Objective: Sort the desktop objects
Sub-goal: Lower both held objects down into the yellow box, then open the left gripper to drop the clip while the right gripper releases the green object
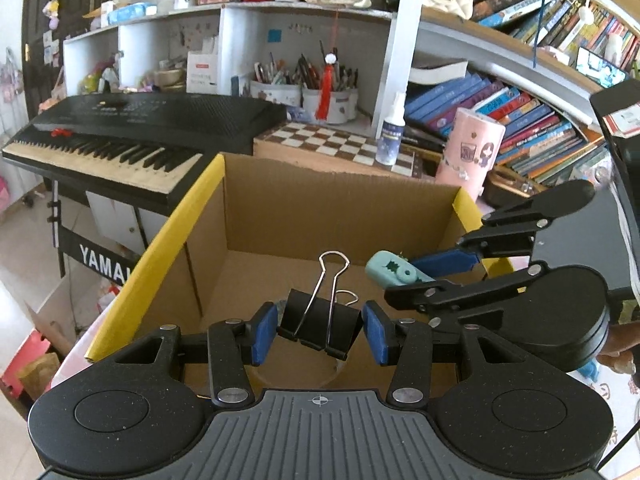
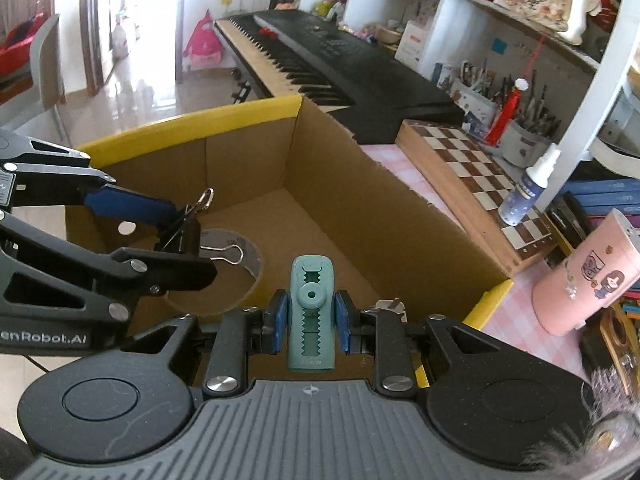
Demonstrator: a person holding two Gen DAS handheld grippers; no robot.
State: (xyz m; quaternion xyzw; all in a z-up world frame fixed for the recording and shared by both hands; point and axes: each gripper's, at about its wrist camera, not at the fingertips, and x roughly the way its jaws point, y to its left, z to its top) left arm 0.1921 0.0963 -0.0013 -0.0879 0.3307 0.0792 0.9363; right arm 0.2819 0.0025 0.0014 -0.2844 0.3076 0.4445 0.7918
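A black binder clip point(image 1: 320, 320) with silver wire handles sits between the blue pads of my left gripper point(image 1: 320, 330), held over the open cardboard box point(image 1: 280, 216). The pads stand close to its sides with small gaps showing. In the right wrist view the clip point(image 2: 182, 234) hangs at the left gripper's fingertip above a tape roll point(image 2: 240, 272) on the box floor. My right gripper point(image 2: 311, 320) is shut on a teal sharpener-like block point(image 2: 311, 312), also over the box point(image 2: 320, 184). That block shows in the left wrist view point(image 1: 394, 274).
A black Yamaha keyboard point(image 1: 132, 128) stands behind the box on the left. A chessboard point(image 1: 336, 144), a spray bottle point(image 1: 390, 132) and a pink cylinder point(image 1: 468, 152) stand behind it on the right. Shelves of books and pen cups point(image 1: 304, 88) lie beyond.
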